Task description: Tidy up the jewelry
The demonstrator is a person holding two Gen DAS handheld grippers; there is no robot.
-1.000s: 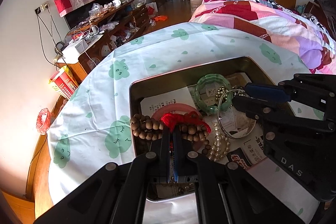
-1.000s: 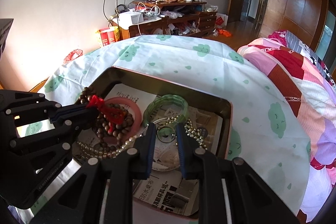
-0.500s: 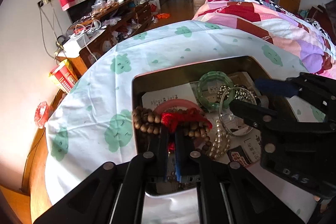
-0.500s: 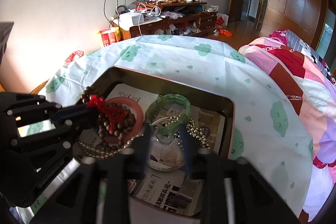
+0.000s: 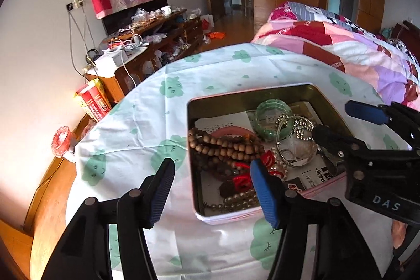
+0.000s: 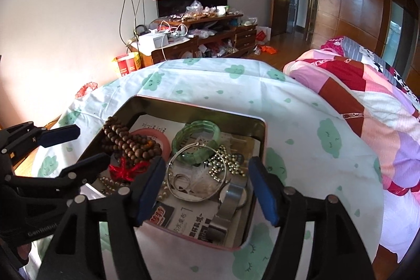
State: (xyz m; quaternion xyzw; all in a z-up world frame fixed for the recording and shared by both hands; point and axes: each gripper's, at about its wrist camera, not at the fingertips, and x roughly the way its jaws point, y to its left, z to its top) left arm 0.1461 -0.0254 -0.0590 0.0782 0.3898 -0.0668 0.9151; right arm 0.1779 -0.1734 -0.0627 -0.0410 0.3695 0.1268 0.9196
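An open metal tin (image 5: 249, 96) on the cloud-print cloth holds the jewelry. Inside lie a wooden bead string (image 5: 225, 146) with a red tassel (image 5: 242, 179), a green bangle (image 6: 197, 141), a thin silver bangle (image 6: 197, 172), a silver ball chain (image 6: 225, 164) and a pearl strand (image 5: 236, 201). My left gripper (image 5: 212, 169) hangs above the tin's near left corner. Its jaws are opening, and its pads touch nothing. My right gripper (image 6: 206, 167) hovers over the silver bangle with its jaws opening, nothing pressed between its pads.
The cloth-covered table (image 6: 236, 85) drops away at its left edge to wooden floor. A bed with a patchwork quilt (image 6: 367, 85) stands close on the right. A cluttered wooden cabinet (image 6: 197, 33) lines the far wall.
The left gripper let go of the red tassel, opened wide and drew back; the beads lie in the tin. The right gripper opened off the silver jewelry and backed away slightly.
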